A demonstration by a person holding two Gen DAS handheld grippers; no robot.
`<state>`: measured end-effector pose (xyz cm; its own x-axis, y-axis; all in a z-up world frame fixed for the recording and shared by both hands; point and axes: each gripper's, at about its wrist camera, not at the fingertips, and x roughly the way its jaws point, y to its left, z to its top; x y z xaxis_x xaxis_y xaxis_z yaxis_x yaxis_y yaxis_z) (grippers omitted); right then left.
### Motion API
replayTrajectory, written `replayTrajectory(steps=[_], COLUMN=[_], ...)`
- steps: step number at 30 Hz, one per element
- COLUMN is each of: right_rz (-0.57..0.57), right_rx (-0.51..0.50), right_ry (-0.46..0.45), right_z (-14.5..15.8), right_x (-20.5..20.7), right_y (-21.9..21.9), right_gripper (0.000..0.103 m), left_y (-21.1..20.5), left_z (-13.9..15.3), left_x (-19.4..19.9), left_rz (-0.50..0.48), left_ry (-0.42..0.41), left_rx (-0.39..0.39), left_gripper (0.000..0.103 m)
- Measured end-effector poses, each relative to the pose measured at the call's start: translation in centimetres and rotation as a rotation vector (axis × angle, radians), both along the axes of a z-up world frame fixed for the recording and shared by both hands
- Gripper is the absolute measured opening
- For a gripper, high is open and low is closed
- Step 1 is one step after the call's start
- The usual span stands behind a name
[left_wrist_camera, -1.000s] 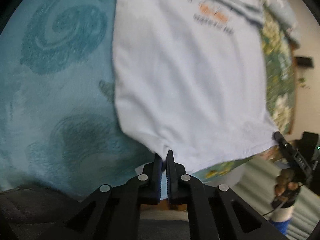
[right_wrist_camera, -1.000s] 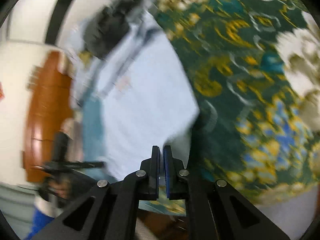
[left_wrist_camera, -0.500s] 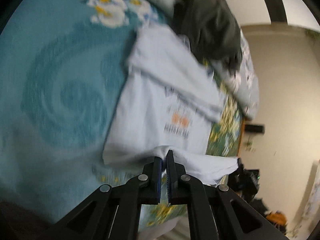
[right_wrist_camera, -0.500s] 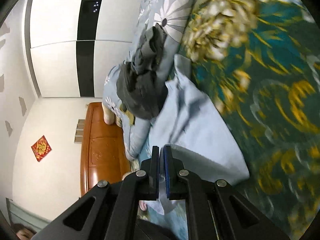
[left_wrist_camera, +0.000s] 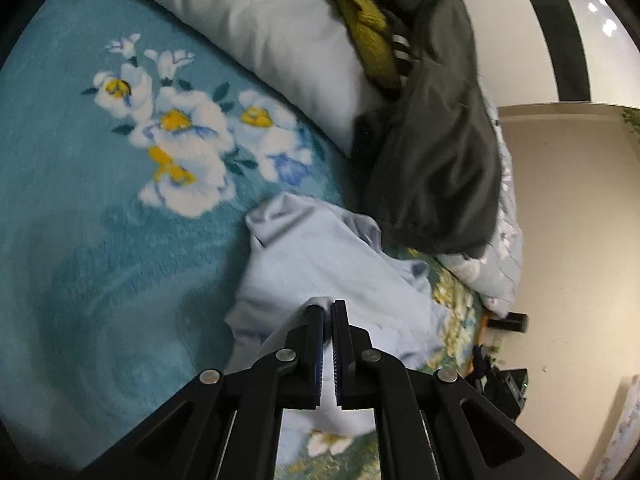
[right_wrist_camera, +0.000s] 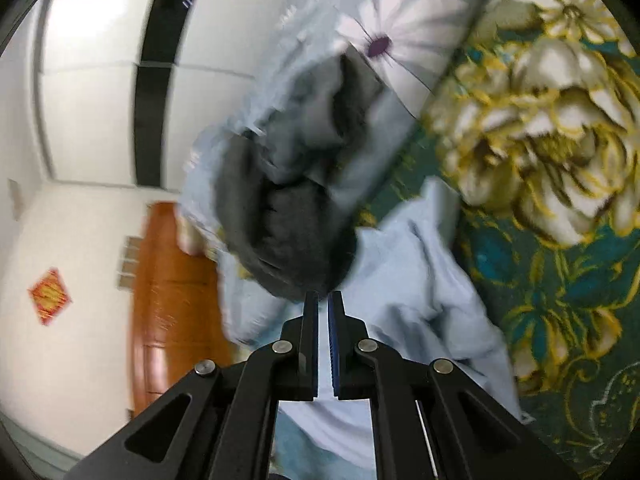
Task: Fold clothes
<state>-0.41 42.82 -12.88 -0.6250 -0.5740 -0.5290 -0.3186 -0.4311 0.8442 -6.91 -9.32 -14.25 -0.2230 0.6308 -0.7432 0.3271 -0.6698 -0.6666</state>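
A pale blue-white T-shirt [left_wrist_camera: 320,256] lies bunched on the bed, its lower part doubled over the upper part so the print is hidden. My left gripper [left_wrist_camera: 327,308] is shut on a fold of its cloth just above the shirt. In the right wrist view the same T-shirt [right_wrist_camera: 420,300] spreads under and to the right of my right gripper [right_wrist_camera: 323,300]. That gripper is shut with pale cloth showing between its fingers. Its tips sit close under a dark grey garment [right_wrist_camera: 288,240].
The dark grey garment [left_wrist_camera: 432,160] and a yellow one [left_wrist_camera: 364,20] are heaped on a pale pillow [left_wrist_camera: 260,20] beyond the shirt. A teal flowered blanket [left_wrist_camera: 80,240] lies left, a green-gold floral cover [right_wrist_camera: 540,120] right. A wooden headboard [right_wrist_camera: 172,300] stands by the wall.
Both grippers carried the shirt's hem forward toward the pillows, folding the shirt over itself. The orange print that showed earlier is now covered.
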Motion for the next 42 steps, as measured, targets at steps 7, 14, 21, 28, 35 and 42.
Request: replayTrajectory(steps=[7,14,21,28,35,42], right_rz=[0.062,0.122,0.155,-0.006,-0.099,-0.059], right_rx=[0.089,0.217,0.282,0.007,0.050,0.114], right_ry=[-0.107,-0.122,-0.168,0.013,0.055,-0.043], right_z=[-2.2,-1.3,-2.3,-0.1,2.6,0.3], right_x=[-0.6,-1.8,-2.8,-2.5,-6.2,-7.6], right_y=[-1.6,-3.3,-5.2,-2.3,-0.3,-1.9], right_gripper=[0.010,0.043,0.003,0.002,0.002,0.005], left_y=[-1.2,-2.5,-3.7,-3.7,-4.1,-3.6], left_z=[-2.9,-3.8,-3.4,-0.8,0.4,-0.9], left_x=[-0.2,0.9,1.8,1.5,-2.3,-1.0], left_rz=[0.013,0.036,0.029,-0.010,0.093,0.093], left_ry=[-0.054,-0.066,-0.070,-0.014,0.057,0.059], left_rx=[0.035,0.078,0.093,0.145,0.119,0.073], left_gripper=[0.005,0.005,0.006,0.005,0.005,0.012])
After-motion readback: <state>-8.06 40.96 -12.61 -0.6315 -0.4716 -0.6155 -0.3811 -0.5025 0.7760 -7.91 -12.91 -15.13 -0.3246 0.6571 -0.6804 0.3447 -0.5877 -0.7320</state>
